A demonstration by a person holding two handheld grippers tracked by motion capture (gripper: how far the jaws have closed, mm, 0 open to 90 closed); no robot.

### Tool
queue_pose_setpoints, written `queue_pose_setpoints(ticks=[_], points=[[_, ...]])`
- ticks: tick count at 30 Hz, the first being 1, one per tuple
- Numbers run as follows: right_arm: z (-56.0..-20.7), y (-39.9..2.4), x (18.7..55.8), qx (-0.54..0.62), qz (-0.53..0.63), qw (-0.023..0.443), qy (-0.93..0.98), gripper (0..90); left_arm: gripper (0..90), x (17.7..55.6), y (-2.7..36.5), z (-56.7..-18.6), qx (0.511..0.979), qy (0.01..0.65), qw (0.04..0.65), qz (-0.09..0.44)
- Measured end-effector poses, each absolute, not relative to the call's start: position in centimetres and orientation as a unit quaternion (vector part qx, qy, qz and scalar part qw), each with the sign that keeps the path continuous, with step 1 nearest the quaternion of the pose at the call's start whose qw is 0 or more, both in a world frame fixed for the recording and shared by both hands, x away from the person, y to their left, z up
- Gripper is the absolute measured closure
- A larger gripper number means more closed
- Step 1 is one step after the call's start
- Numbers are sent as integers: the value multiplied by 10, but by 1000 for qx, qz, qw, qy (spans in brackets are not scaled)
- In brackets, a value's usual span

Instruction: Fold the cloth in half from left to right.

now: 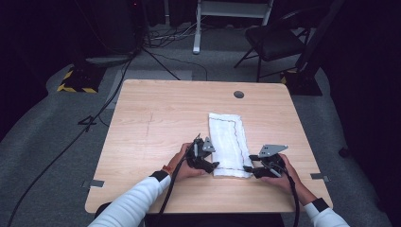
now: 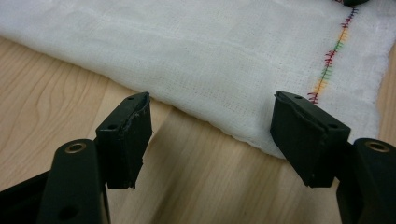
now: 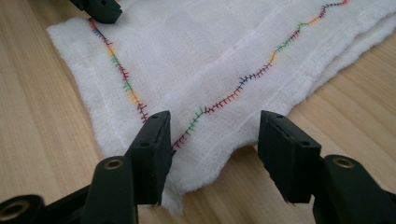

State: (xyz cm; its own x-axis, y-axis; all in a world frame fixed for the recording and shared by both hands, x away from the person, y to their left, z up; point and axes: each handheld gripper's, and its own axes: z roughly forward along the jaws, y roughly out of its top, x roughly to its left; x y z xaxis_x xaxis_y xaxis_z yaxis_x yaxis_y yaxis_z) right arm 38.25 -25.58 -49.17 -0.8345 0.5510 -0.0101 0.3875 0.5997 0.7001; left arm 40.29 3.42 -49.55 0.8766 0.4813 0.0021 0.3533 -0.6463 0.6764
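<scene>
my left claw [image 2: 212,133] and right claw [image 3: 212,149] gape wide, empty, folded cloth [image 1: 228,142] just ahead between them (near corners, probably); i should pinch every layer evenly.

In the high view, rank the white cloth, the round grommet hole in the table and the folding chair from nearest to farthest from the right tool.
Measured from the right tool:
1. White cloth, right beside the tool, at the table's near middle.
2. Round grommet hole, near the table's far edge.
3. Folding chair, on the floor beyond the table, toward the right.
</scene>
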Motion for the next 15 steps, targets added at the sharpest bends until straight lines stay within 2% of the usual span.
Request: queue_pose_setpoints(ticks=[8, 10, 15], points=[[-492, -252, 370, 265, 363, 115, 886, 442, 296, 389, 41, -498, 895, 241, 363, 99], [-491, -251, 370, 262, 362, 109, 888, 412, 295, 390, 42, -497, 895, 252, 357, 85], [-487, -260, 376, 273, 363, 117, 883, 384, 248, 392, 44, -489, 901, 241, 348, 101]])
